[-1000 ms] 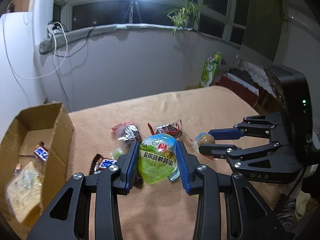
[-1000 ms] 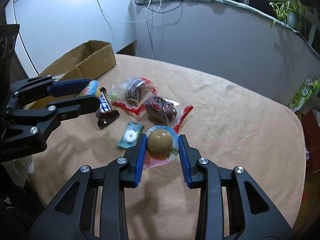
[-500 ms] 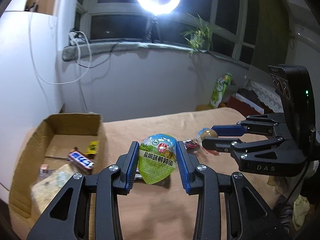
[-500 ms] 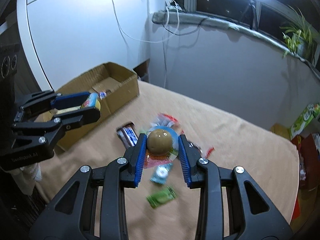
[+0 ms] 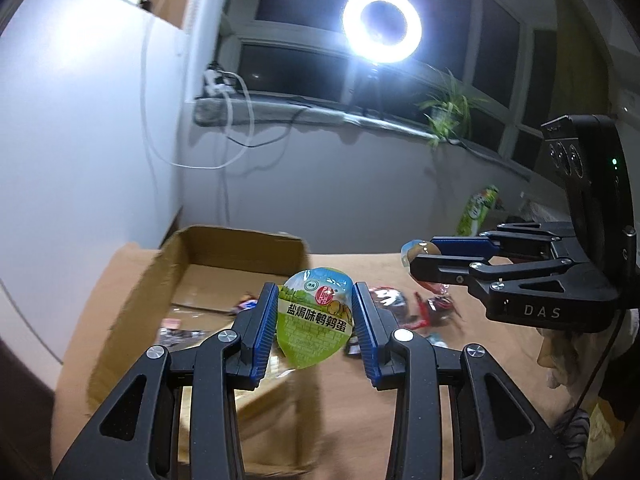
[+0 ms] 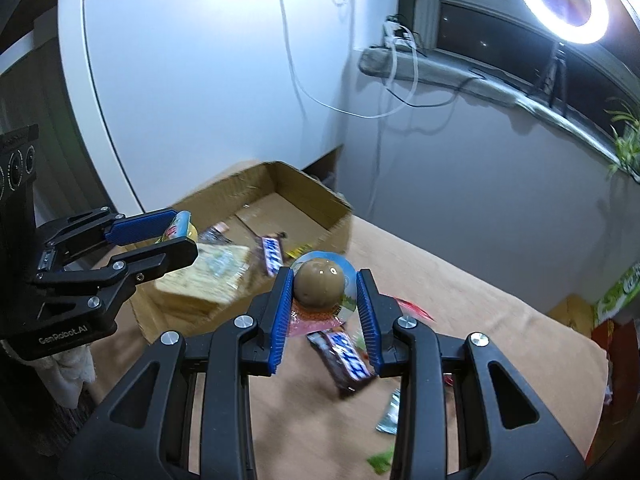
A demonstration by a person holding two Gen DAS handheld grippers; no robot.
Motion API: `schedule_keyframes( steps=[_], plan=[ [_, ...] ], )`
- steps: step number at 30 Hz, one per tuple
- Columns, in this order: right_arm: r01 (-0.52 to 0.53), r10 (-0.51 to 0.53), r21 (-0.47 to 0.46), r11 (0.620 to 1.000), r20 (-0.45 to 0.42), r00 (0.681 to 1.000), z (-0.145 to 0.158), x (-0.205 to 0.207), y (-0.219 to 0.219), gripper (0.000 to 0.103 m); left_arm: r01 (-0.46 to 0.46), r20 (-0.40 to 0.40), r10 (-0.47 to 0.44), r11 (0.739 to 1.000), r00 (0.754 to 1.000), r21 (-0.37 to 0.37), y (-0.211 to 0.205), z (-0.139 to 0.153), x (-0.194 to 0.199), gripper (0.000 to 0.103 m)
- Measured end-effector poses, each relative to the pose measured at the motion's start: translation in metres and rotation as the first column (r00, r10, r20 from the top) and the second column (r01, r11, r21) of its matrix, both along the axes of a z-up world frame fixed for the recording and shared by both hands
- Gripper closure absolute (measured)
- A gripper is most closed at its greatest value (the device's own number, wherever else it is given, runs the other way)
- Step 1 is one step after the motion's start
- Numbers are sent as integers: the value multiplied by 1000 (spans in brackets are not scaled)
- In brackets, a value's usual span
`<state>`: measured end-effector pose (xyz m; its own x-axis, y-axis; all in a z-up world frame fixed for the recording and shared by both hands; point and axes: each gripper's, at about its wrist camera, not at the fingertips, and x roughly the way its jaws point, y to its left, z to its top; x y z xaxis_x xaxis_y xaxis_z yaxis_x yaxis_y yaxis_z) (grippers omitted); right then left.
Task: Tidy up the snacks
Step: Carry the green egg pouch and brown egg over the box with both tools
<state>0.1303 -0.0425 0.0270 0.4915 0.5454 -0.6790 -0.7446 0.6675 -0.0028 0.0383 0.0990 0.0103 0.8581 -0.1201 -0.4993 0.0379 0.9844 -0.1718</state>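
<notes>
Cardboard box [image 5: 168,280] sat at left w/ snacks already inside, prob. the sorting bin. Left gripper [image 5: 315,316] was clamped on green egg pack [image 5: 316,320], held above box edge for a drop. Right gripper [image 6: 324,300] clenched brown egg pack [image 6: 320,286] beside box, loose snack bar [image 6: 344,360] below on blanket [image 6: 480,320].

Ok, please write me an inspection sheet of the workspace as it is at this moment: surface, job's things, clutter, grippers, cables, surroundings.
Surface: tan cloth-covered table.
Job's things: cardboard box, open, holding a Snickers bar and a cracker pack; another Snickers bar and red wrappers loose on the cloth.
Clutter: nothing seen.
Grippers: left gripper shut on a green quail-egg cup; right gripper shut on a clear-packed brown egg; both above the table.
Cables: white cables hang from the window ledge.
Surroundings: ring light, potted plant, dark windows.
</notes>
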Motion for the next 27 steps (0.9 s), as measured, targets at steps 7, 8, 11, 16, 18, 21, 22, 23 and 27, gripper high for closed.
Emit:
schedule_keyframes(
  steps=[7, 8, 11, 16, 18, 21, 22, 23, 27],
  plan=[
    [-54, 54, 0, 999, -14, 998, -3, -8, 39, 70, -73, -2, 73, 997, 997, -7, 37, -6, -12, 67],
    [-62, 62, -1, 998, -17, 998, -4, -9, 44, 70, -85, -4, 85, 996, 996, -5, 42, -8, -13, 67],
    [-85, 85, -6, 996, -33, 996, -9, -10, 61, 70, -118, -16, 118, 993, 993, 0, 56, -13, -15, 67],
    [-100, 99, -19, 995, -52, 994, -17, -7, 84, 70, -154, -38, 154, 988, 987, -9, 73, -21, -13, 67],
    [-100, 98, -24, 995, -58, 993, -21, -4, 90, 70, -164, -45, 164, 986, 985, -2, 76, -24, -12, 67],
    [-97, 95, -30, 995, -72, 993, -27, 2, 97, 70, -181, -65, 181, 983, 981, 3, 82, -31, -10, 67],
    [-96, 94, -32, 995, -77, 993, -29, 4, 99, 70, -184, -73, 184, 983, 980, 1, 83, -33, -8, 67],
    [-94, 91, -32, 995, -86, 992, -31, 7, 101, 70, -189, -81, 188, 982, 979, -1, 85, -35, -7, 67],
    [-91, 87, -33, 995, -106, 991, -38, 14, 104, 69, -195, -96, 194, 981, 976, 3, 88, -38, -5, 67]
  ],
)
